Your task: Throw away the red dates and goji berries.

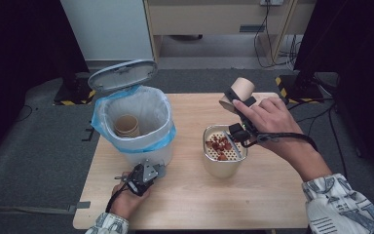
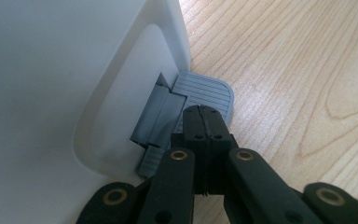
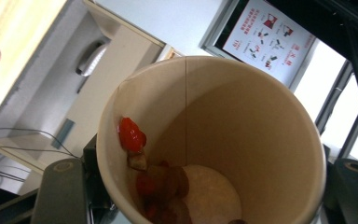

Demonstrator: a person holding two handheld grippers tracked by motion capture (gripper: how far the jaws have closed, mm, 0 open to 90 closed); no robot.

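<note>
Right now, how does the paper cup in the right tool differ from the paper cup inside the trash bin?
The paper cup in the right tool is tilted in the air above the strainer container, with red food bits stuck inside. The paper cup inside the trash bin stands upright, held by nothing. Both are plain brown.

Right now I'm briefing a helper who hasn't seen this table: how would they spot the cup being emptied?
Start at the wooden table and find the metal strainer pot on its right half. Just above and behind it, the right gripper holds a brown paper cup tipped on its side. Unlike the other paper cup, which stands inside the white bin, this one is off the table.
</note>
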